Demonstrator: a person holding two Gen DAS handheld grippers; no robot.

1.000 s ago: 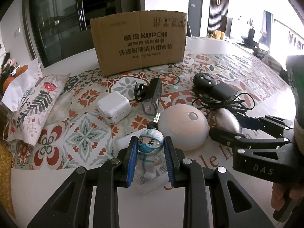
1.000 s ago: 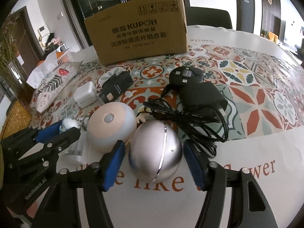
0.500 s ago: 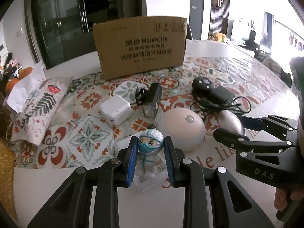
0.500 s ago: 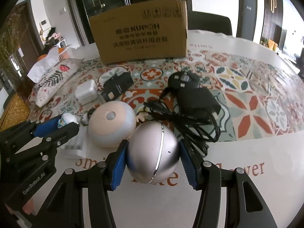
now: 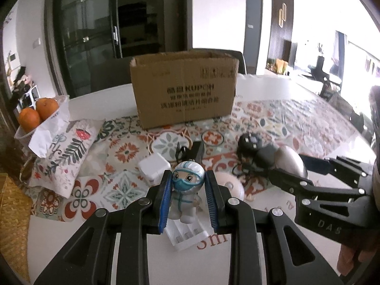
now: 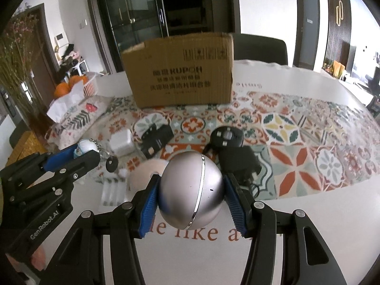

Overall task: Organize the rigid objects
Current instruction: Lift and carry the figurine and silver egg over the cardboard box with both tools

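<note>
My left gripper is shut on a small masked figurine keychain and holds it above the table. It also shows in the right wrist view, with its chain and black fob hanging. My right gripper is shut on a silver egg-shaped gadget, lifted off the table; the gadget shows in the left wrist view. An open cardboard box stands at the back, also in the right wrist view.
On the patterned cloth lie a white charger, a black device, a black adapter with cable, a pink round gadget and a white battery holder. A floral pouch and oranges are at left.
Both grippers have risen and lifted their objects off the table. The right gripper closed on the silver gadget. The pink gadget and battery holder stay below.
</note>
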